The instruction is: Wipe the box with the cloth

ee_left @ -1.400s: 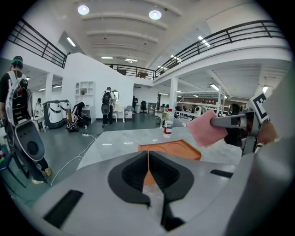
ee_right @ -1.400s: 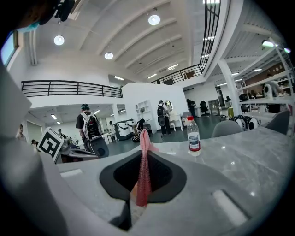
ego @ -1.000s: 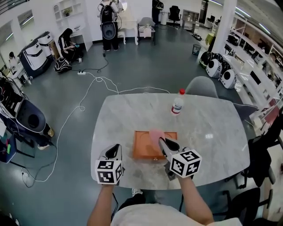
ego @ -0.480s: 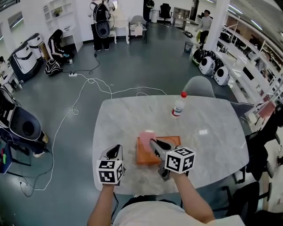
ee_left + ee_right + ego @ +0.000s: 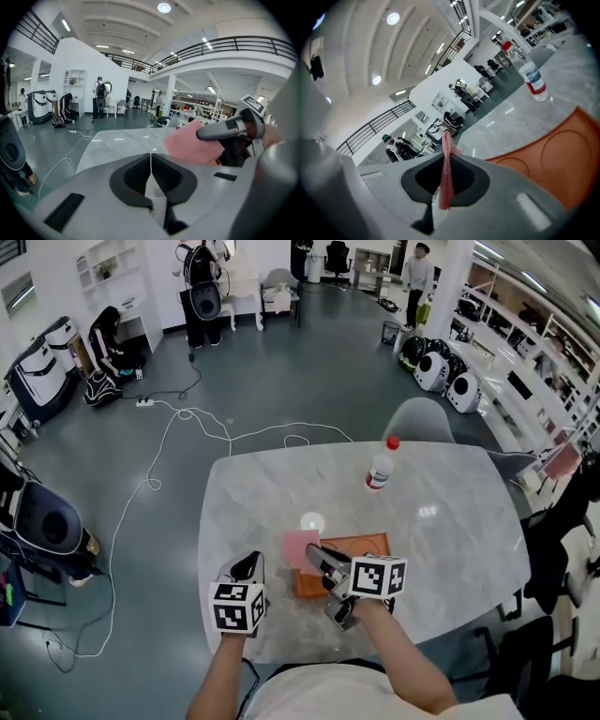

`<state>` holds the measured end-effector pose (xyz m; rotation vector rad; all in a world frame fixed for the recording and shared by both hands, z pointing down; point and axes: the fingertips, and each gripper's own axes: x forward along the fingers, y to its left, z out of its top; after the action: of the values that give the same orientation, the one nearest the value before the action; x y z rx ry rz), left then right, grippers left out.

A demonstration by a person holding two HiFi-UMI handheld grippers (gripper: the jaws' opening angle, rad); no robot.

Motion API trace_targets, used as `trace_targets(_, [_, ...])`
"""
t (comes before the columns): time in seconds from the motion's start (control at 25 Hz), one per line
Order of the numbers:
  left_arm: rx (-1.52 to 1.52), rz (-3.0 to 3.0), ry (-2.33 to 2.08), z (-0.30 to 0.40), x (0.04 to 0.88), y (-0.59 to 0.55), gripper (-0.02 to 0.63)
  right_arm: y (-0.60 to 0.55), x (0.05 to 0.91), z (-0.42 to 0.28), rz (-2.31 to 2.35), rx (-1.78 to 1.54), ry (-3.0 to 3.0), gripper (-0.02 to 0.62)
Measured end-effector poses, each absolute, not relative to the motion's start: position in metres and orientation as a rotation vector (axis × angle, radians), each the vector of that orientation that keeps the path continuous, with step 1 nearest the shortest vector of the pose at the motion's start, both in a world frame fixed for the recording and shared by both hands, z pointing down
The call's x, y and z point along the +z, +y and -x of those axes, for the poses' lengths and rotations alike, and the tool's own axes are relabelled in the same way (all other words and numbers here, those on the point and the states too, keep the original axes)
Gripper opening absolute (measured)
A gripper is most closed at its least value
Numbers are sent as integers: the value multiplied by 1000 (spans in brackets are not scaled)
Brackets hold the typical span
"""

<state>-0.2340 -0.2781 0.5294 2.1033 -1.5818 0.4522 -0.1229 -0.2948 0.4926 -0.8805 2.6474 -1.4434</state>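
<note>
A flat orange box point(image 5: 354, 557) lies on the marble table point(image 5: 450, 521) near its front edge; its lid fills the right of the right gripper view point(image 5: 562, 159). My right gripper point(image 5: 314, 554) is shut on a pink cloth point(image 5: 300, 547), which hangs over the box's left end. The cloth shows edge-on between the jaws point(image 5: 446, 173) and as a pink sheet in the left gripper view point(image 5: 192, 145). My left gripper point(image 5: 249, 566) is shut with nothing in it, resting left of the box.
A clear water bottle point(image 5: 379, 465) with a red cap stands at the table's far side. A grey chair point(image 5: 422, 423) sits behind the table. White cables point(image 5: 187, 427) trail over the floor, with people and equipment far off.
My right gripper has carried the pink cloth leftward from over the box's middle to its left end. The left gripper has hardly moved.
</note>
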Motion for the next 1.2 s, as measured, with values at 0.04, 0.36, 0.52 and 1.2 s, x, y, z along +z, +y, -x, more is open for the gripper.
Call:
trace_targets(0.04, [453,-2105,-1572,234,531,-280,15,-296,496,124,875,-1484,2612,18])
trace_targets(0.36, [468,-2124,-1515,227,546,-292,15,-306,534,122,1046,-1500,2659,18])
trace_targets(0.52, [473,-2128,-1506,229,549,-294,15,-310,545,124,1162,-1411,2757,18])
trace_targets(1.2, [492,-2124,-1518,226,552,-294,15,-318,566,107,1475,-1154,3018,18])
